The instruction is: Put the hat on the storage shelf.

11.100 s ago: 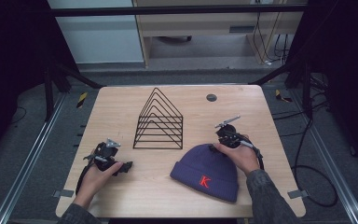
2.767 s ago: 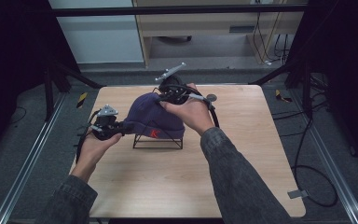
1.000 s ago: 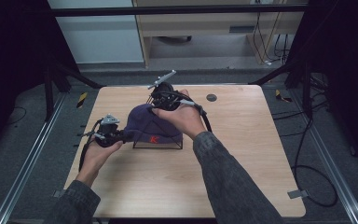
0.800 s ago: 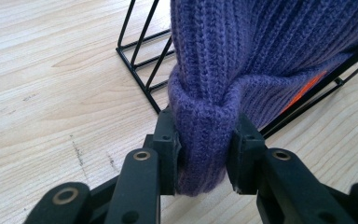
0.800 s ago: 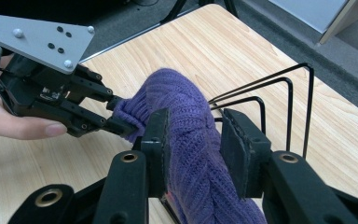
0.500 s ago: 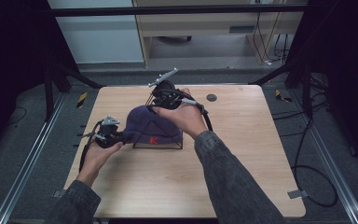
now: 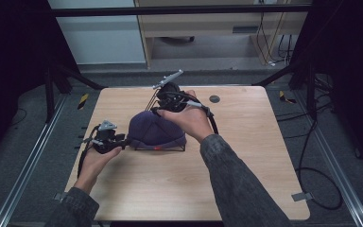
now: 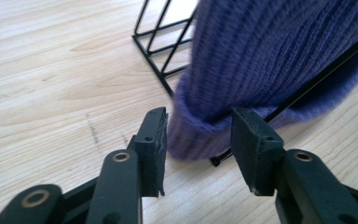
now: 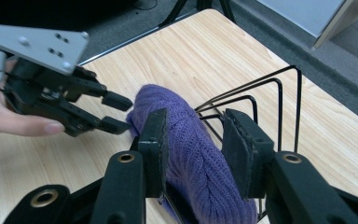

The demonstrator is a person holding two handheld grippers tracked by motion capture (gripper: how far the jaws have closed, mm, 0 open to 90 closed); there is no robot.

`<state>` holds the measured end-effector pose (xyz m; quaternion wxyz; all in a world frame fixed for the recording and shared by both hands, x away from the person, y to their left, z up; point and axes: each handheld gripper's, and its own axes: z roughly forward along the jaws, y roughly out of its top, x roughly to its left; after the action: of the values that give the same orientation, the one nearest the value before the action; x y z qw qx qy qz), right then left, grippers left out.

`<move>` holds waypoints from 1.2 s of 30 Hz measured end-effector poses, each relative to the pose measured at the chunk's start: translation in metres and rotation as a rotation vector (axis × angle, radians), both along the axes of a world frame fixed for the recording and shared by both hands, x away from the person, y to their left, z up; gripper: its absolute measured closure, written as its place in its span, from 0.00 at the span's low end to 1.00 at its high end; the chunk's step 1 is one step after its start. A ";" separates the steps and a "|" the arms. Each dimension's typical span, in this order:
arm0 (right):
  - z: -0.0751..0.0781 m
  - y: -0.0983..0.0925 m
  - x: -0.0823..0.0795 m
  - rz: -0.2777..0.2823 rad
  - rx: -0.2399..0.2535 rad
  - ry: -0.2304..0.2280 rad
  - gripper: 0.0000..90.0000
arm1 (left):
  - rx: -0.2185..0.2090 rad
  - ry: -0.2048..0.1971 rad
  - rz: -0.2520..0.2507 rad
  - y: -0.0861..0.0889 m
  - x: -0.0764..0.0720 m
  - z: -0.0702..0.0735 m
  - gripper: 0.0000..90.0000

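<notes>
- High view: purple knit hat (image 7: 153,130) draped over black wire rack (image 7: 170,147), centre of frame, on wooden table (image 7: 246,156).
- Left gripper (image 7: 118,139) at left of hat; in left gripper view, jaws parted astride folded brim (image 8: 200,135), released, not clamped.
- Right gripper (image 7: 159,105) above hat, upper centre; in right gripper view, jaws spread on either side of hat crown (image 9: 191,140), nothing pinched.
- Judged status: hat placed on rack, draping largely done.
- Judged remaining: withdrawal of 2 grippers; possibly a final brim adjustment.
</notes>
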<state>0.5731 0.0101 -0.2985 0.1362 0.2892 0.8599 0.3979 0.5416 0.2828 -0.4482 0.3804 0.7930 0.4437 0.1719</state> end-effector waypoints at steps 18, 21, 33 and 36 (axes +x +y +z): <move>-0.009 0.006 -0.002 0.004 -0.021 0.014 0.61 | -0.018 -0.018 0.077 0.014 -0.023 0.007 0.43; -0.010 0.005 -0.006 0.007 -0.022 0.020 0.56 | -0.002 -0.015 0.082 0.015 -0.028 0.005 0.36; -0.012 -0.033 -0.035 -0.046 -0.001 -0.054 0.25 | 0.095 0.051 0.078 0.015 -0.039 -0.021 0.07; -0.015 -0.059 -0.040 -0.089 0.006 -0.059 0.19 | 0.146 0.055 0.075 0.017 -0.038 -0.025 0.06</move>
<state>0.5326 -0.0485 -0.3133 0.1783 0.3157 0.8406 0.4024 0.5034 0.2999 -0.4730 0.3026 0.8059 0.4695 0.1962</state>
